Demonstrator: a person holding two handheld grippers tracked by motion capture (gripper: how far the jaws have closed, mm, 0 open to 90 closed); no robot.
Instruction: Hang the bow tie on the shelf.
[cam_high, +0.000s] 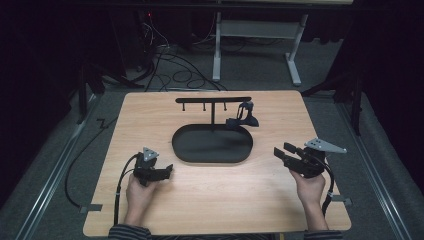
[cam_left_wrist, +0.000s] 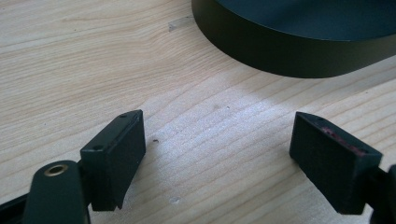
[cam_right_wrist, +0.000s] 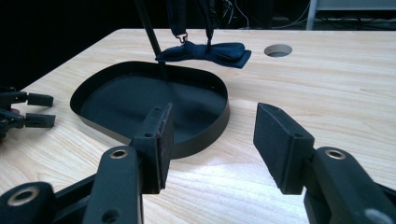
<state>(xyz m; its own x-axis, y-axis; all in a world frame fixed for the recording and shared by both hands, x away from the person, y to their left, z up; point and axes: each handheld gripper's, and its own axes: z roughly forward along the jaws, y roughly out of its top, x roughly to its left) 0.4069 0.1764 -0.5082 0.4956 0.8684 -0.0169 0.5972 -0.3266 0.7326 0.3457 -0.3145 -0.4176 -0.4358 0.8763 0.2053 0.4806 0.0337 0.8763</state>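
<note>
A dark room with grey carpet surrounds a pale wooden table (cam_high: 150, 200). From the high view, a black oval tray (cam_high: 180, 150) sits mid-table with a T-shaped stand (cam_high: 213, 100) rising from its far side; a dark bow tie (cam_high: 244, 119) hangs at the stand's right end. My left gripper (cam_high: 166, 171) rests near-left of the tray, my right gripper (cam_high: 281, 152) near-right.

In the left gripper view, my jaws gape over bare wood, the tray wall (cam_left_wrist: 280, 51) just beyond.

In the right gripper view, my jaws stand wide and empty, the navy bow tie (cam_right_wrist: 205, 52) beyond the tray's far rim. I judge I should approach level and pinch its centre knot.
</note>
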